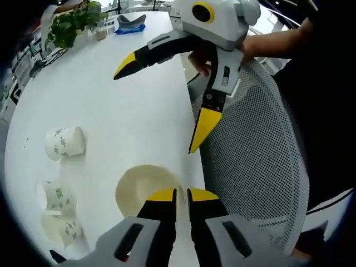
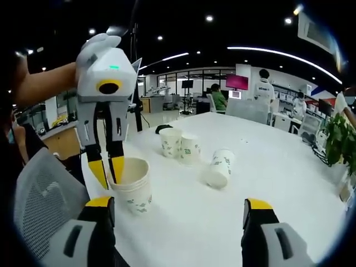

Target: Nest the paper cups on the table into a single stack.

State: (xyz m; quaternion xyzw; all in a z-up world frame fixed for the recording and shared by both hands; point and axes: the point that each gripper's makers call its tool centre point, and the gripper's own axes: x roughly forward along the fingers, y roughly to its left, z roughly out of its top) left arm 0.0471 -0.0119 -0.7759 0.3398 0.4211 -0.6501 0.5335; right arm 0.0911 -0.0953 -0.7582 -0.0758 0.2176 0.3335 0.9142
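My left gripper (image 1: 182,196) is shut on the near rim of an upright stack of paper cups (image 1: 146,188) by the white table's (image 1: 128,111) edge. In the right gripper view the same left gripper (image 2: 108,171) hangs from above with one jaw inside the stack (image 2: 133,189). My right gripper (image 2: 178,204) is wide open with nothing in it, and it hovers above the table as the right gripper (image 1: 161,103). One cup lies on its side (image 2: 218,167) (image 1: 65,142). Two more stand upright (image 2: 171,142) (image 2: 190,148).
A grey mesh chair (image 1: 250,144) (image 2: 44,189) stands against the table edge beside the stack. A potted plant (image 1: 69,25) (image 2: 339,144) and a blue item (image 1: 130,26) sit at the far end. People sit at desks (image 2: 218,100) in the background.
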